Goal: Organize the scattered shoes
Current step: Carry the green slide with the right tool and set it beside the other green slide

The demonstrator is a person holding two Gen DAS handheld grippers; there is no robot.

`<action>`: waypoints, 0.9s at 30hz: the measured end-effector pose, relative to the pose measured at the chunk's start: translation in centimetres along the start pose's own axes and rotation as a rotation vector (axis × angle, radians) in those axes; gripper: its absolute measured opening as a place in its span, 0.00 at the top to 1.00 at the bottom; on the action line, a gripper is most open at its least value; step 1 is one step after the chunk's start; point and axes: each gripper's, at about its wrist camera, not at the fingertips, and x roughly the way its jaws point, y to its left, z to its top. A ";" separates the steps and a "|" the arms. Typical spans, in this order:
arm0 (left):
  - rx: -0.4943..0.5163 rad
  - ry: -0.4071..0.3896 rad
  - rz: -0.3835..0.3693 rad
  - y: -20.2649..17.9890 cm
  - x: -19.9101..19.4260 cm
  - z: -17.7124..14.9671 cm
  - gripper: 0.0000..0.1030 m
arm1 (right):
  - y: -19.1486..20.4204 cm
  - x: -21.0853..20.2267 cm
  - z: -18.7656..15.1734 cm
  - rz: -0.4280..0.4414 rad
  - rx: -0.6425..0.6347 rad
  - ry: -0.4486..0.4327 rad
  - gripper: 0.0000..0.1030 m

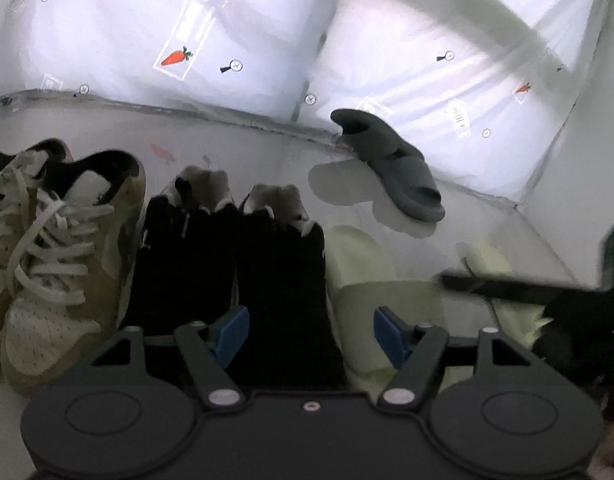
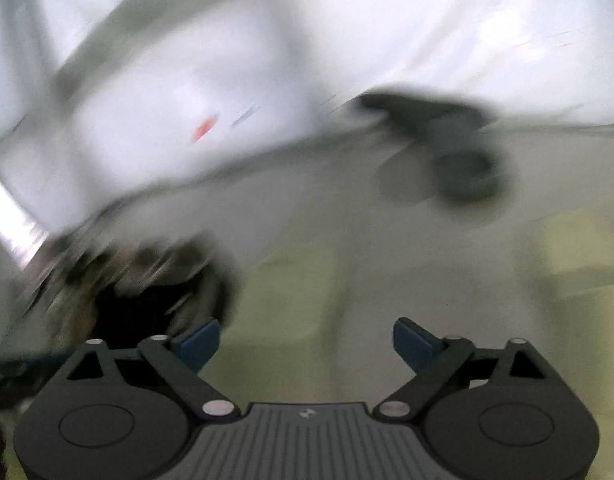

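Note:
In the left wrist view a row of shoes stands on the pale floor: a tan and white laced sneaker pair (image 1: 63, 256), a black shoe pair (image 1: 231, 272) and a pale yellow slide (image 1: 367, 288). A second yellow slide (image 1: 499, 280) lies to the right, partly under the other black gripper tool (image 1: 547, 296). A grey slide (image 1: 391, 164) lies tilted near the back wall. My left gripper (image 1: 311, 334) is open above the black shoes and the yellow slide. The right wrist view is blurred: my right gripper (image 2: 306, 343) is open over a yellowish shape (image 2: 291, 292), with the grey slide (image 2: 447, 140) far ahead.
White sheeting printed with small carrots (image 1: 175, 56) covers the back and right walls, meeting the floor in a corner (image 1: 519, 200) at the right. In the right wrist view a blurred dark and brown shoe (image 2: 147, 280) lies at the lower left.

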 end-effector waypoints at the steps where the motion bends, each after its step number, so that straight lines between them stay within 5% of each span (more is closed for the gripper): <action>1: 0.000 -0.002 0.000 0.1 0.0 0.0 0.32 | -2.1 -1.4 0.5 -0.102 -0.001 -0.049 0.03; 4: -0.027 0.011 -0.008 0.6 0.6 0.1 0.32 | -6.4 -3.0 1.0 -0.275 -0.007 -0.072 0.01; 7: -0.041 0.026 -0.016 0.5 1.3 0.3 0.32 | -9.7 -2.4 0.6 -0.340 -0.037 -0.012 0.01; 13: 0.002 0.053 -0.048 -1.2 2.2 0.6 0.32 | -12.4 -0.5 -1.1 -0.266 0.005 0.028 0.01; 18: 0.048 0.075 -0.076 -2.7 2.6 0.1 0.32 | -10.4 -0.4 -1.7 -0.203 0.008 0.016 0.17; 27: 0.052 0.070 -0.071 -3.2 2.4 0.0 0.32 | -3.3 1.4 -2.7 -0.104 -0.102 0.071 0.17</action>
